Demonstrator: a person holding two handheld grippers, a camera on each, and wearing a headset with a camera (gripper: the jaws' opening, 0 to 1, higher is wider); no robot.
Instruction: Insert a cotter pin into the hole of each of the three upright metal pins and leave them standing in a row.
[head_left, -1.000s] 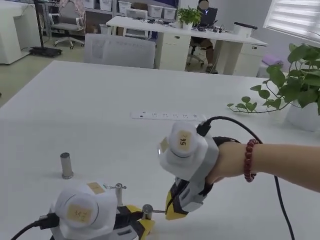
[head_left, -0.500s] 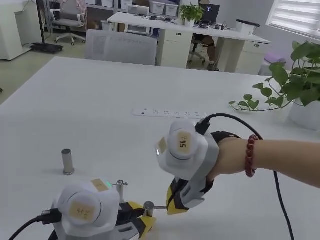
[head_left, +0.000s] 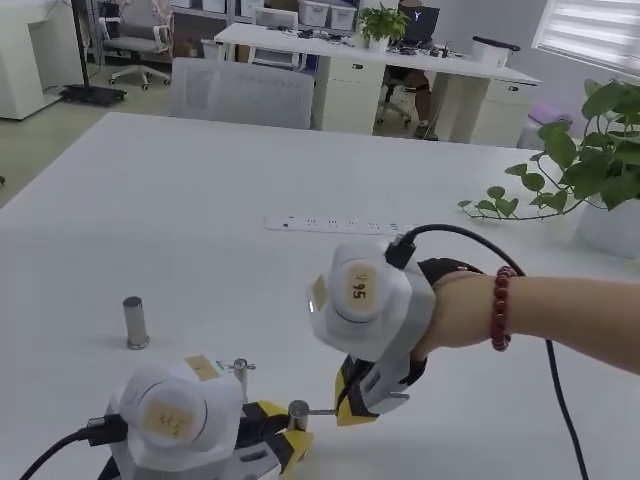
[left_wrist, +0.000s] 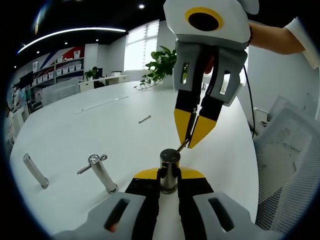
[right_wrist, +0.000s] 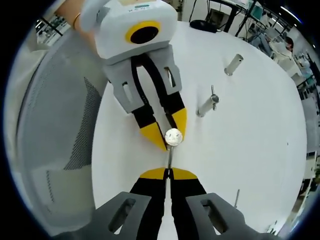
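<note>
Head view: white table (head_left: 200, 190) in an office rm w/ desks, chairs, plant (head_left: 590, 150) and power strip (head_left: 335, 225). The bare pin (head_left: 134, 322) stands far left and the finished pin (head_left: 239, 372), cotter thru it, is nearer, so approx 1 of 3 done.
Left gripper view: left gripper (left_wrist: 169, 175) is clamped on the held pin (left_wrist: 170, 157), upright on the table. The right gripper (left_wrist: 190, 141) puts the cotter pin (left_wrist: 181, 146) tip at its head, prob at the hole but can't confirm it's in, and a spare cotter pin (left_wrist: 145, 119) lies beyond.
Right gripper view: right gripper is pinched tight on the cotter pin's shank, aimed at the held pin; bare pin untouched.
</note>
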